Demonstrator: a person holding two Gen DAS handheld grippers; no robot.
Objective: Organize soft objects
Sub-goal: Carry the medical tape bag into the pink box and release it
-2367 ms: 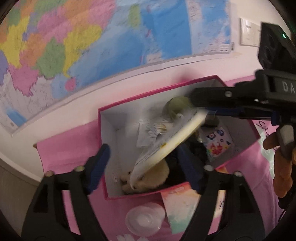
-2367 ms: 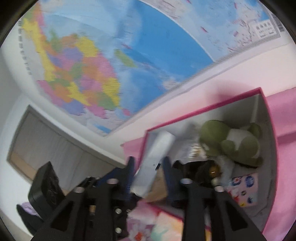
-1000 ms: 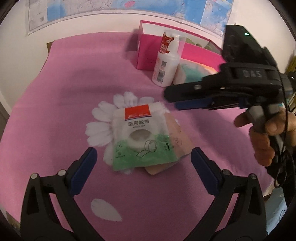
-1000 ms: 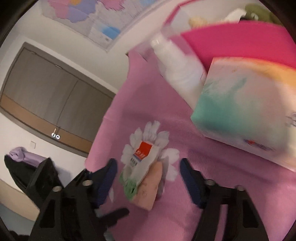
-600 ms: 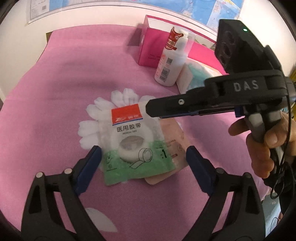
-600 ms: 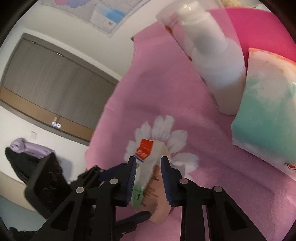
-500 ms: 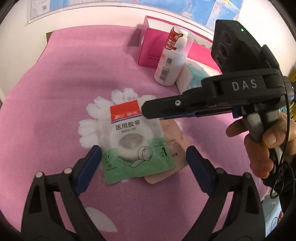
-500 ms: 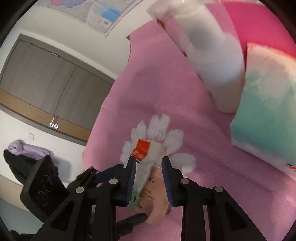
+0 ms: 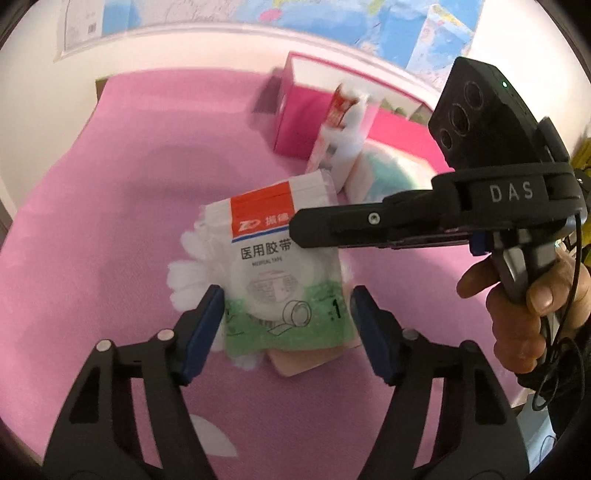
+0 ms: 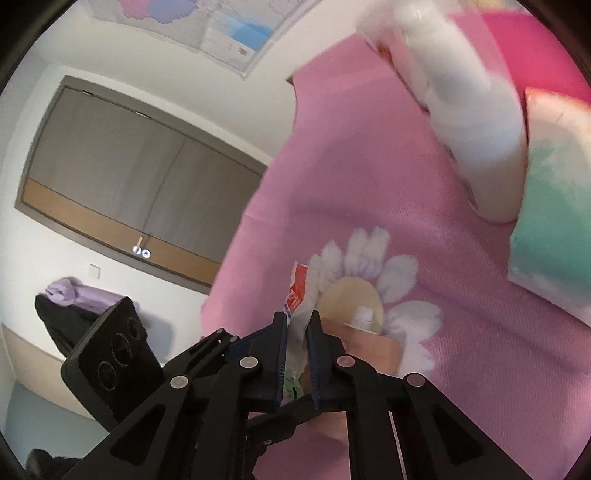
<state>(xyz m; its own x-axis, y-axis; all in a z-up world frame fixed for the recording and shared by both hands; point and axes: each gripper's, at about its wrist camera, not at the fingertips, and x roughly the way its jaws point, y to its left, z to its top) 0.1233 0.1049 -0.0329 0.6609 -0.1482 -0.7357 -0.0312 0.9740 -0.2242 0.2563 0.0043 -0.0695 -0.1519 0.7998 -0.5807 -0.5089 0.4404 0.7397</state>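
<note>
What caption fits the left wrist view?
Right tongs shut on white-and-green medical tape packet as closing left tongs straddle it above pink flowered cloth.

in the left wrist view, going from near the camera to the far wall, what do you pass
Left gripper → green and white medical tape packet → white pump bottle with red label → open pink cardboard box → wall map.

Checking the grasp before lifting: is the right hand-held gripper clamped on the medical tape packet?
Yes, the right hand-held gripper has its pads pressed on the medical tape packet, pinching its edge.
</note>
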